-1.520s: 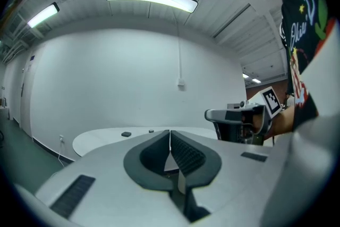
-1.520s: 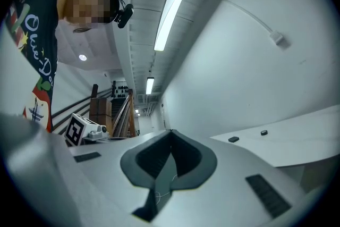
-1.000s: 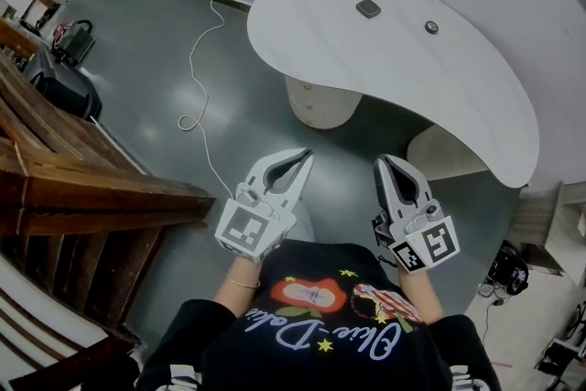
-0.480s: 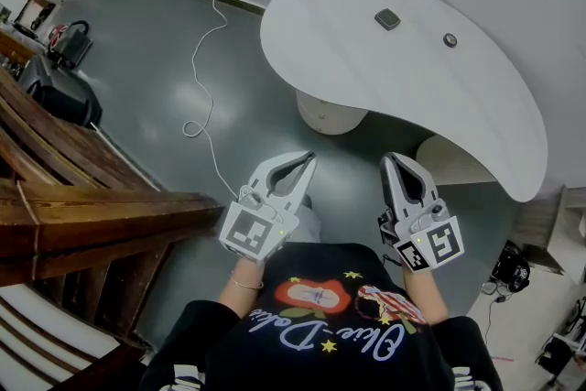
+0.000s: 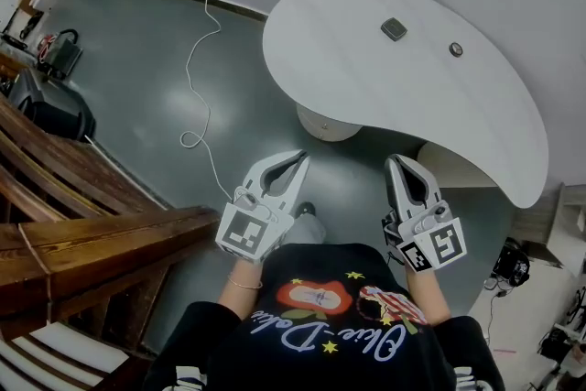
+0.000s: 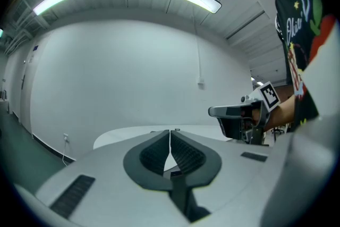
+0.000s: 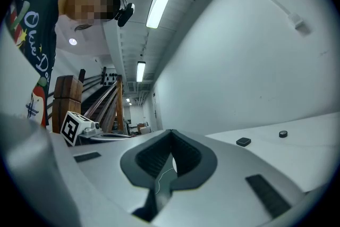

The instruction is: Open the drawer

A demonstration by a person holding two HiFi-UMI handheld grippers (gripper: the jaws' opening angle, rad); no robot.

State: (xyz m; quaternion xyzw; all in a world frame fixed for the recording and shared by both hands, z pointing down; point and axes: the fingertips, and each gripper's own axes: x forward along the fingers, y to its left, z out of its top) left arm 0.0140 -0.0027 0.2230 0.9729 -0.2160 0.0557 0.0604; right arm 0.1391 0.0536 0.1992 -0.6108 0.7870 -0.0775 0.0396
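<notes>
A white curved table (image 5: 366,69) stands ahead of me on two rounded pedestals, one cream (image 5: 327,123) and one white (image 5: 455,164). No drawer front shows clearly in any view. Both grippers are held out in front of my chest, short of the table and above the grey floor. My left gripper (image 5: 302,158) is shut with nothing between its jaws, its tips meeting (image 6: 170,131). My right gripper (image 5: 395,160) is likewise shut and empty (image 7: 171,132). Each gripper view shows the other gripper off to the side: the right gripper (image 6: 234,112), the left gripper (image 7: 85,127).
A small grey square thing (image 5: 394,29) and a round knob (image 5: 456,49) lie on the tabletop. A wooden stair railing (image 5: 101,238) runs along my left. A white cable (image 5: 197,69) trails over the floor from the wall. Dark bags (image 5: 55,105) sit far left.
I have moved nearer to the table with both grippers held out; the table sits larger and further right in the head view. Both grippers stay shut.
</notes>
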